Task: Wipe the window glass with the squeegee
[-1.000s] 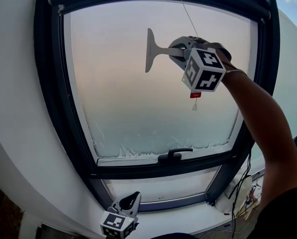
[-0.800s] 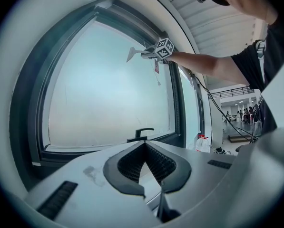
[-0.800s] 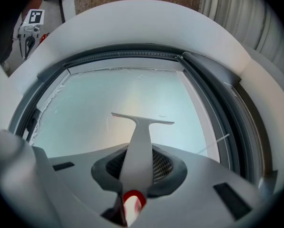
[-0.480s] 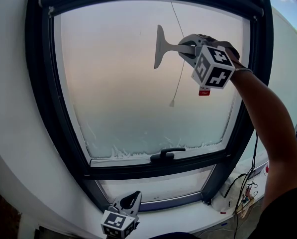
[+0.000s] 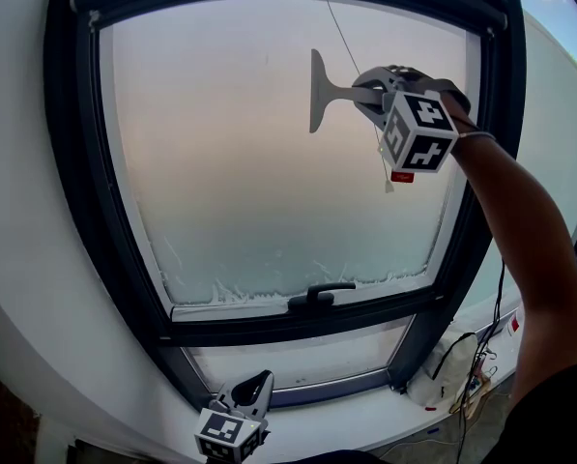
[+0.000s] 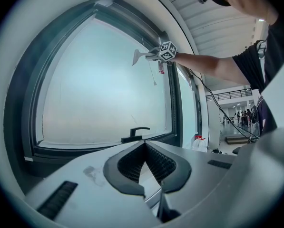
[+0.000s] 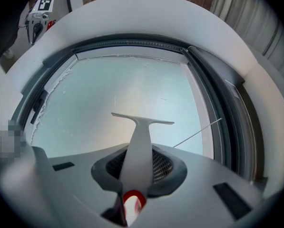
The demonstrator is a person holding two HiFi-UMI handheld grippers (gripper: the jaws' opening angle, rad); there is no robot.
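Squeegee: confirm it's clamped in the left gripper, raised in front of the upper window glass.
Not the left. The right gripper view shows the squeegee clamped in the right gripper, raised in front of the upper window glass. The left gripper is shut with nothing between its jaws.

No text, brand, number or sign can be read in any view. The right marker cube (image 5: 418,130) on the right gripper (image 5: 365,93) and the left marker cube (image 5: 228,435) on the left gripper (image 5: 254,387) show only black-and-white square patterns, without letters or digits. A small red tag (image 5: 401,176) just below the right marker cube is too small for any print to be made out.
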